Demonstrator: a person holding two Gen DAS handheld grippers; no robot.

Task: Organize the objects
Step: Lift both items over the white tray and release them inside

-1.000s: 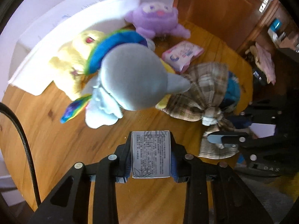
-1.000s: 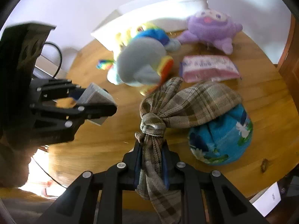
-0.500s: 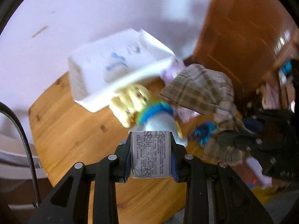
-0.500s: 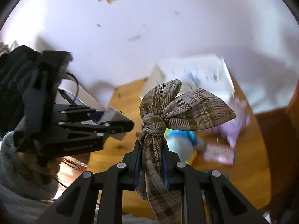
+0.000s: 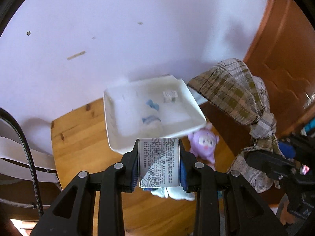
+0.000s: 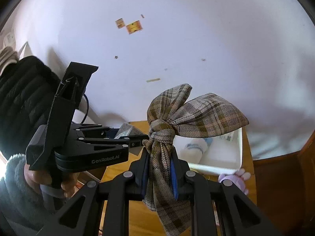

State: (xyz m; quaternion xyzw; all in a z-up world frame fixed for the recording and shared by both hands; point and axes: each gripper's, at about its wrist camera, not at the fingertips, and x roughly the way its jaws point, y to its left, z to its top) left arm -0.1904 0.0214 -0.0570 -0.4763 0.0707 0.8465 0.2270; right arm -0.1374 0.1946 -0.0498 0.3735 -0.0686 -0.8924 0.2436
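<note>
Two grippers are in play, and each one pinches something. Our left gripper is clamped on a small white rectangular packet printed with fine dark text, held upright between the blue-lined fingers. Our right gripper is pressed together on a brown-and-beige plaid cloth tied in a knot; the knot sits just above the fingertips, two loose ends fan out overhead, and a tail hangs below the jaws.

Below us lies a round wooden surface set against a pale lilac wall. On it, at the wall side, stands a white rectangular plastic tray with a white roll marked in blue lying inside. Just beside the tray's near right corner sits a purple plush toy with a white face. Beneath the packet we see part of a pale blue-white soft thing, too hidden to tell more.

From the right wrist view, our left hand, in a fuzzy dark sleeve, grips the left tool's handle.
</note>
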